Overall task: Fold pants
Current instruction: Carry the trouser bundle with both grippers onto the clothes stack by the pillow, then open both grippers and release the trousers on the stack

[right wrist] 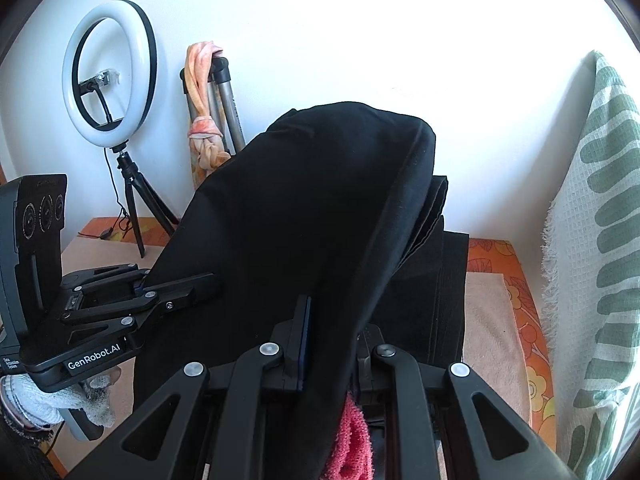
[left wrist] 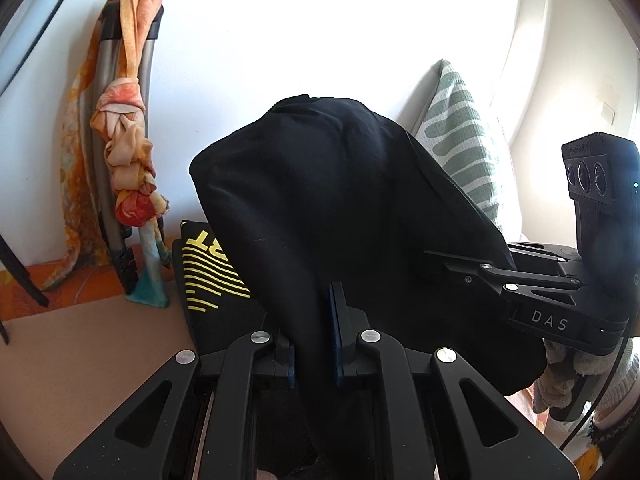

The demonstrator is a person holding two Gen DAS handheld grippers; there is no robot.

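Left wrist: pants [left wrist: 320, 200] pinched in left claw [left wrist: 314, 332], draped forward.

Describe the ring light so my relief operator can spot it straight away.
Start at the white wall in the right wrist view and look to its left end. There the ring light stands on a black tripod on the floor. Unlike the scarf-draped folded stand beside it, it is a glowing white hoop with a black rim.

right gripper [left wrist: 436, 264] body, 3 o'clock: "DAS" | left gripper [right wrist: 200, 284] body, 8 o'clock: "GenRobot.AI", small print beside it too small to read | black cloth [left wrist: 208, 276], 9 o'clock: yellow "RT" upside down, rest hidden, above yellow stripes
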